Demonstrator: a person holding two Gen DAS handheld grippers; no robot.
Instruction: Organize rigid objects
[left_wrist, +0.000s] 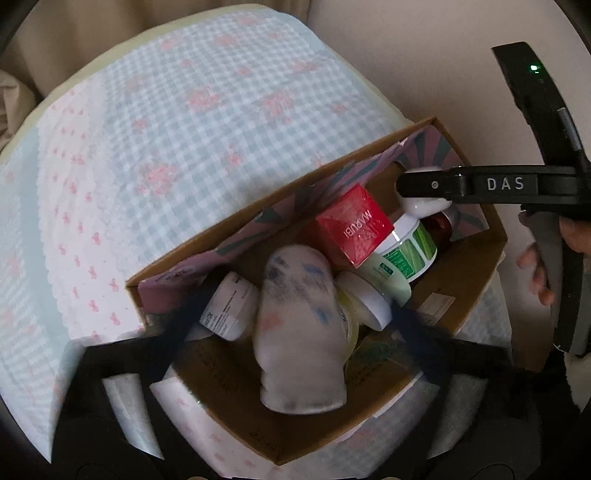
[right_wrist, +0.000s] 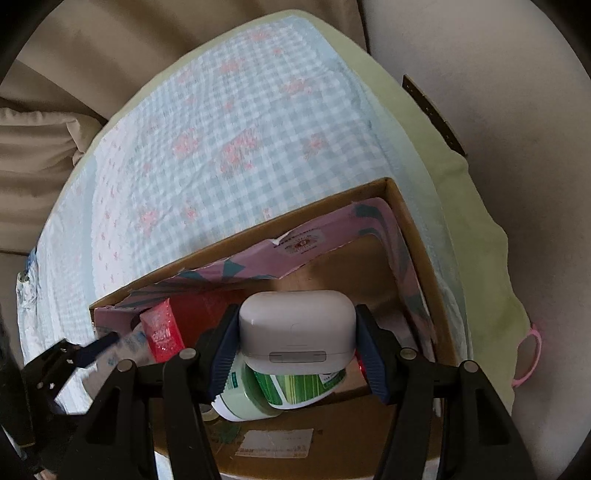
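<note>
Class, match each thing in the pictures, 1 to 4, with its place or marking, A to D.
Things
1. red box
2. white case
3. green-labelled jar
4. cardboard box

Places or markings
A. stands on the checked cloth
B. lies directly under the white case
C. printed MARUBI
D. sits between the pads of the right gripper

Pairs: 1-C, 2-D, 3-B, 4-A
</note>
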